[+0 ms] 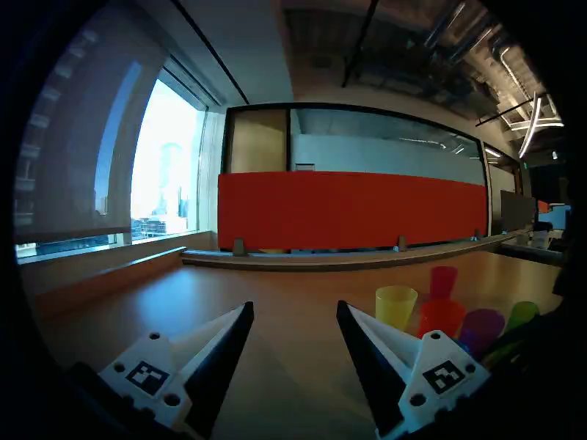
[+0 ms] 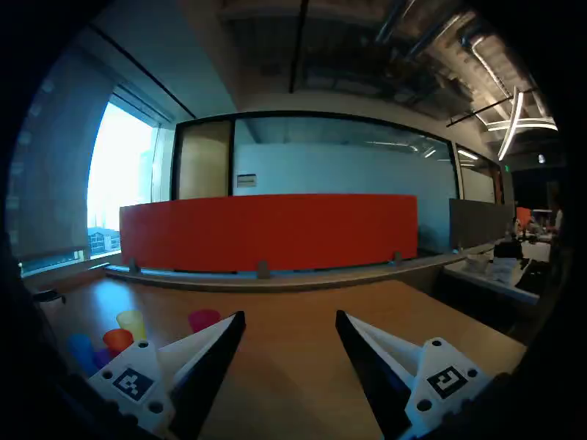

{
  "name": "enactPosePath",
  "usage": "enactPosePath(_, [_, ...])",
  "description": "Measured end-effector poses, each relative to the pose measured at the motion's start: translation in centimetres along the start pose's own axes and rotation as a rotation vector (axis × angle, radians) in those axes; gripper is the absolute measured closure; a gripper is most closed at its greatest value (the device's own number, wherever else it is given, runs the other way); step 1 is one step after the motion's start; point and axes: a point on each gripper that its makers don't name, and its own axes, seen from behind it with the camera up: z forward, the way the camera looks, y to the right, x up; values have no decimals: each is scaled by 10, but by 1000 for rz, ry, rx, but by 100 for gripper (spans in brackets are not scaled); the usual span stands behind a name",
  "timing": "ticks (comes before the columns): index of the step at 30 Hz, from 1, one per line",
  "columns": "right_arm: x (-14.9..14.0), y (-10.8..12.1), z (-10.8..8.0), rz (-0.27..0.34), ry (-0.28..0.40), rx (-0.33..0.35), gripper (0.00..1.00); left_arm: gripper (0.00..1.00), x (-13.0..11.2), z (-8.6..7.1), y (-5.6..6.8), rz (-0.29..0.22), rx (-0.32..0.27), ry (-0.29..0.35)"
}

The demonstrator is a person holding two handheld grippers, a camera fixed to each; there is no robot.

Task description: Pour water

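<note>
Several coloured plastic cups stand on the wooden table. In the left gripper view they sit to the right: a yellow cup, an orange cup, a pink cup, a purple cup and a green cup. My left gripper is open above the table, left of the cups, with nothing between its fingers. In the right gripper view the cups are at the lower left: yellow cup, pink cup, orange cup, blue cup. My right gripper is open and holds nothing.
A red divider panel runs along the table's far edge, with a glass wall behind it. A bright window and a low ledge are on the left. Another desk with objects stands at the right.
</note>
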Motion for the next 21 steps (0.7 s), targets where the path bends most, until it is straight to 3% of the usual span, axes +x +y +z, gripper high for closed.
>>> enactPosePath(21, [6, 9, -3, -12, 30, 4, 5, 14, 0, 3, 0, 7, 0, -2])
